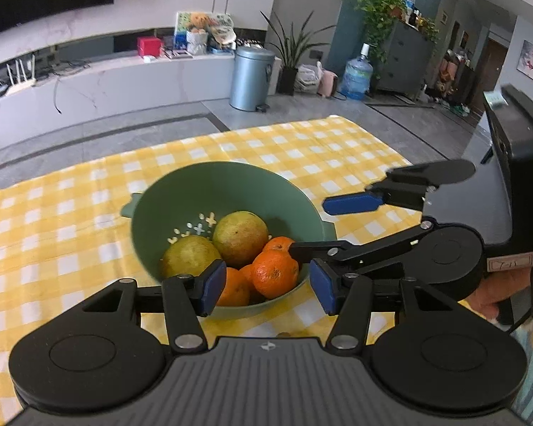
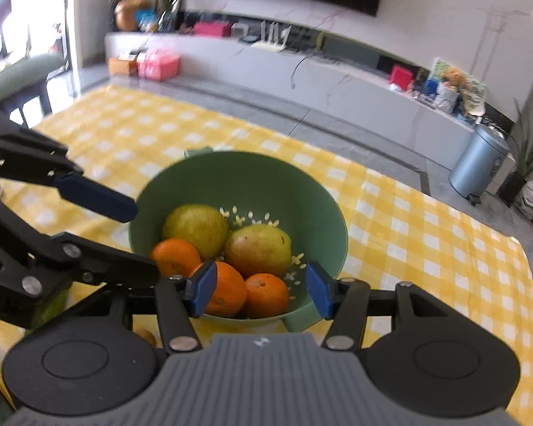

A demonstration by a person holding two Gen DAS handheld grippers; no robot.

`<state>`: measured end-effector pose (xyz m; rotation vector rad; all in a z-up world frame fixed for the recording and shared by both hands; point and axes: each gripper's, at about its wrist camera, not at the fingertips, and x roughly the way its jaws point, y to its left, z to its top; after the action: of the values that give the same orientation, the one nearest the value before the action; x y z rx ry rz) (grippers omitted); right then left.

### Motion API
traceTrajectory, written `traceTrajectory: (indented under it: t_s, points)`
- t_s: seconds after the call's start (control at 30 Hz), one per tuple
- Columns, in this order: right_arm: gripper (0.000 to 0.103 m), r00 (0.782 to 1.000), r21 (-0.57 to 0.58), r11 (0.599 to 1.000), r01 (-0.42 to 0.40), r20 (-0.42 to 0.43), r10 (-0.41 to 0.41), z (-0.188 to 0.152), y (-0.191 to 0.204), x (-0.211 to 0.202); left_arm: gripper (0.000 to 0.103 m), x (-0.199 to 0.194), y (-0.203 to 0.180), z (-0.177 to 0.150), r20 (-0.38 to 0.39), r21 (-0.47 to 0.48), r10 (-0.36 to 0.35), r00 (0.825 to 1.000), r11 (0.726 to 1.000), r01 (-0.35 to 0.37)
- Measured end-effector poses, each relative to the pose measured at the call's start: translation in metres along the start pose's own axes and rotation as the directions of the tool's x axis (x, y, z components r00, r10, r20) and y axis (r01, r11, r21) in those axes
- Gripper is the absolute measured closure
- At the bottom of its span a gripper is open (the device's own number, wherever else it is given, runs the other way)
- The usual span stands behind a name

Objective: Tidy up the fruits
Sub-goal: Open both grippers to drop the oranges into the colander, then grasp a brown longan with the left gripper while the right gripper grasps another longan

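green colander | pears, oranges inside | left tongs empty, apart

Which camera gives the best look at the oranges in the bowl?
The right wrist view: three oranges show in the bowl, though slightly blurred. The left wrist view is sharper, but its gripper finger hides part of the oranges.

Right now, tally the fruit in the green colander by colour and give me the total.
Green-yellow fruit: 2
Orange fruit: 3
Total: 5, all inside the green colander; neither gripper holds any.
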<state>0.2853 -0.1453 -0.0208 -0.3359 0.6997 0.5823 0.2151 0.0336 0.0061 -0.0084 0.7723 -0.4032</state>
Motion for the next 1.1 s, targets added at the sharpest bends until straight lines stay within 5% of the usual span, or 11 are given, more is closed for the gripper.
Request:
traceTrajectory:
  t_s: [0.23, 0.53, 0.73, 1.1]
  points:
    - [0.050, 0.994, 0.166, 0.986, 0.022, 0.100, -0.040, -0.027, 0.009, -0.026, 0.039, -0.019, -0.006, -0.017, 0.023, 0.003, 0.060, 0.998, 0.998, -0.060]
    - [0.049, 0.985, 0.367, 0.928, 0.058, 0.131, -0.114, -0.076, 0.015, -0.046, 0.040, -0.019, -0.021, -0.045, 0.051, 0.041, 0.136, 0.989, 0.990, -0.138]
    - [0.043, 0.985, 0.374, 0.925, 0.068, 0.123, -0.123, -0.106, 0.027, -0.043, 0.041, -0.012, -0.031, -0.068, 0.061, 0.110, 0.192, 0.979, 0.974, -0.198]
    - [0.043, 0.998, 0.366, 0.930, 0.031, 0.045, -0.051, -0.117, 0.038, -0.029, 0.044, 0.009, -0.020, -0.088, -0.044, 0.115, 0.159, 0.986, 0.982, -0.153]
